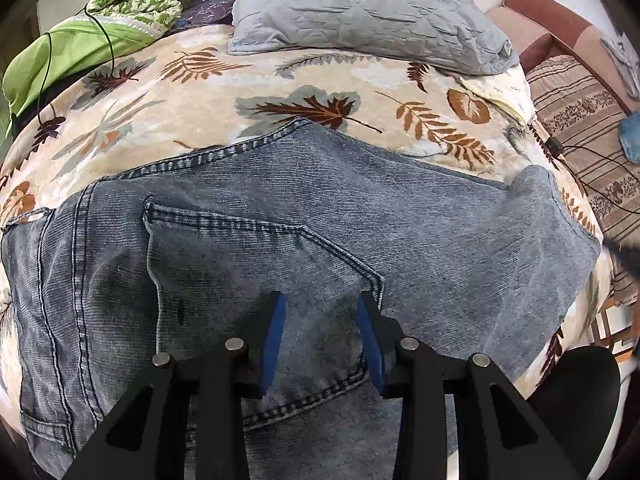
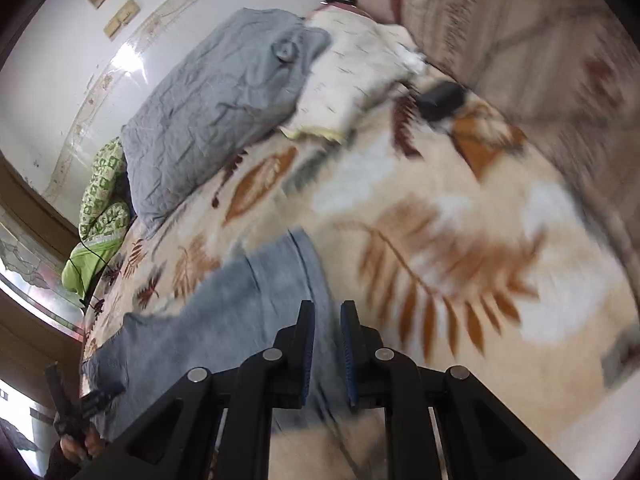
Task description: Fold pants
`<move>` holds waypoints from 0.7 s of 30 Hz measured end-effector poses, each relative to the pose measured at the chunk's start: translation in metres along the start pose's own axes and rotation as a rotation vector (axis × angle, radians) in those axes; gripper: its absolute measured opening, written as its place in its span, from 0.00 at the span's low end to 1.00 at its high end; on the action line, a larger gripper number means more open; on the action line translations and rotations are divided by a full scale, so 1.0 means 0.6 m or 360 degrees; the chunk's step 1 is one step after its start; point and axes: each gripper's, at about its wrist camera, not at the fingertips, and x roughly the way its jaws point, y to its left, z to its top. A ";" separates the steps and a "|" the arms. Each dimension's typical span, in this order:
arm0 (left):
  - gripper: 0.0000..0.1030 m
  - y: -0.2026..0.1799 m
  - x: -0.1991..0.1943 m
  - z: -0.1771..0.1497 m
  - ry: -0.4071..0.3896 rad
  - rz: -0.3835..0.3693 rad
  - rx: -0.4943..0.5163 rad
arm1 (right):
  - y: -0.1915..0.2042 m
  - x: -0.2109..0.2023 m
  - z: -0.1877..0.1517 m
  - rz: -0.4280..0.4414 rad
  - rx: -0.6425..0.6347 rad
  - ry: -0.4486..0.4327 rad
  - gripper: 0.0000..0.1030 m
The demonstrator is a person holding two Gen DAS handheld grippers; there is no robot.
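Blue jeans (image 1: 280, 216) lie across a leaf-patterned blanket (image 1: 280, 76) on the bed, back pocket facing up. My left gripper (image 1: 322, 304) is open, its blue pads just above the pocket area, holding nothing. In the blurred right wrist view a strip of the jeans (image 2: 256, 300) runs between the fingers of my right gripper (image 2: 326, 308), which are narrowly apart; the denim edge lies between them. The left gripper (image 2: 72, 408) shows at the lower left of that view.
A grey quilted pillow (image 1: 360, 8) and green bedding (image 1: 60, 48) lie at the far side of the bed. A striped sofa (image 1: 580, 112) with a cable stands at the right. A black cable (image 1: 100, 28) crosses the green bedding.
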 end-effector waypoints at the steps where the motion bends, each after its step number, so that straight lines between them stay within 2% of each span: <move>1: 0.37 -0.001 -0.001 -0.001 0.0001 -0.0002 0.0000 | -0.013 -0.001 -0.023 -0.0009 0.0009 0.0027 0.14; 4: 0.37 0.002 -0.008 -0.006 0.0003 0.0005 -0.0007 | -0.031 0.011 -0.069 0.0013 0.0015 0.0102 0.14; 9: 0.37 0.015 -0.025 -0.020 -0.0001 0.0003 -0.0051 | -0.002 0.039 -0.072 0.0102 -0.0038 0.0129 0.16; 11: 0.37 0.020 -0.031 -0.026 -0.0003 0.0004 -0.0062 | 0.011 0.045 -0.066 0.0053 -0.0067 0.0128 0.18; 14: 0.37 0.028 -0.037 -0.034 -0.0005 0.0000 -0.0077 | 0.017 0.039 -0.060 0.0062 -0.0077 0.0107 0.20; 19: 0.37 0.033 -0.044 -0.036 -0.0012 -0.0007 -0.0114 | 0.029 0.029 -0.063 0.0003 -0.0164 0.0100 0.20; 21: 0.37 0.033 -0.044 -0.036 -0.0011 -0.0002 -0.0113 | 0.025 0.026 -0.058 -0.0020 -0.0172 0.0077 0.24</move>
